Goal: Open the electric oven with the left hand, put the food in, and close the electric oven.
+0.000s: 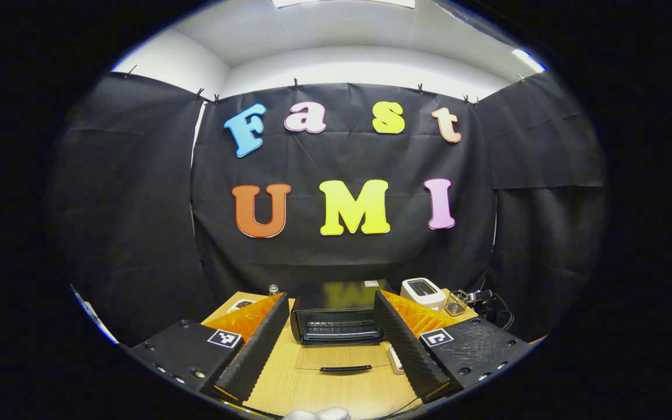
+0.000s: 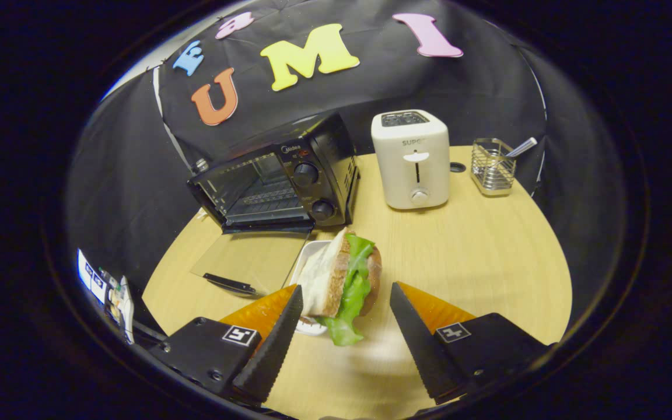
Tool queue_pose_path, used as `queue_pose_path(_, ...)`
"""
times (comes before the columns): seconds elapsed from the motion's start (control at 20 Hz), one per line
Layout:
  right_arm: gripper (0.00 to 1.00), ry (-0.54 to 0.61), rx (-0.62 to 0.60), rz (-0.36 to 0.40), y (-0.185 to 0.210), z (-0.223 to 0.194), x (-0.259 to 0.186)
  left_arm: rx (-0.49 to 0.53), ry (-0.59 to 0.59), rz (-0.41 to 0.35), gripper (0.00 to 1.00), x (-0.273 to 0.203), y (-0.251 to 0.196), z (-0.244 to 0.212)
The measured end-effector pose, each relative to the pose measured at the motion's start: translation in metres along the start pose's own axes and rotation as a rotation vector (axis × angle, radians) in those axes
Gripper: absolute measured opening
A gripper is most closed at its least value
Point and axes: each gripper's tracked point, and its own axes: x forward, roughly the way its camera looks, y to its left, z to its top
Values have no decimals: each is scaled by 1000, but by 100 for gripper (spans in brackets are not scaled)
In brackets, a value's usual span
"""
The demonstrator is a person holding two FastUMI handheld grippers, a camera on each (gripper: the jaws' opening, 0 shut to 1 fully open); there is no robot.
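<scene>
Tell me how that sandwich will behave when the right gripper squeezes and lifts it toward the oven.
The sandwich is probably soft: bread slices around loose lettuce, so a firm squeeze would likely squash it. The lettuce hangs out at the bottom and looks floppy; it may slip or trail. Stacked layers could slide apart if tilted. The right gripper stands open around it, the oven door already down.

From my right gripper view, the oven (image 2: 280, 181) is sitting at the back left of the table (image 2: 487, 262), its door (image 2: 248, 259) lying flat on the tabletop before it. The toaster (image 2: 410, 158) is standing just right of the oven, and the wire basket (image 2: 492, 166) is standing farther right. The sandwich (image 2: 342, 280) is sitting before the oven, over a plate (image 2: 308, 256) just right of the door.
</scene>
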Motion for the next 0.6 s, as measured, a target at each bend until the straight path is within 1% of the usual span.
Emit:
queue_pose_path(0.05, 84, 6, 7, 21, 0, 6, 6, -1, 9, 18, 95, 1, 0, -1)
queue_pose_path(0.15, 80, 22, 27, 46, -2, 9, 15, -6, 26, 47, 95, 4, -3, -2)
queue_pose_path(0.2, 86, 35, 49, 57, -5, 10, 16, -5, 29, 60, 95, 5, -5, -2)
queue_pose_path(0.25, 68, 48, 77, 73, -7, 10, 14, -2, 40, 79, 95, 8, -7, -4)
queue_pose_path(0.3, 61, 63, 106, 99, -6, 8, 13, -1, 43, 91, 95, 9, -10, -6)
queue_pose_path(0.4, 62, 80, 138, 158, -6, 9, 13, -2, 53, 118, 95, 12, -16, -9)
queue_pose_path(0.45, 49, 84, 158, 195, -3, 10, 14, 1, 58, 134, 95, 13, -20, -9)
queue_pose_path(0.5, 47, 87, 179, 221, -1, 11, 17, 2, 69, 152, 95, 12, -20, -12)
queue_pose_path(0.55, 33, 90, 183, 251, 4, 11, 17, 6, 81, 166, 95, 12, -22, -16)
queue_pose_path(0.6, 36, 97, 172, 268, 6, 11, 16, 12, 88, 179, 95, 11, -23, -18)
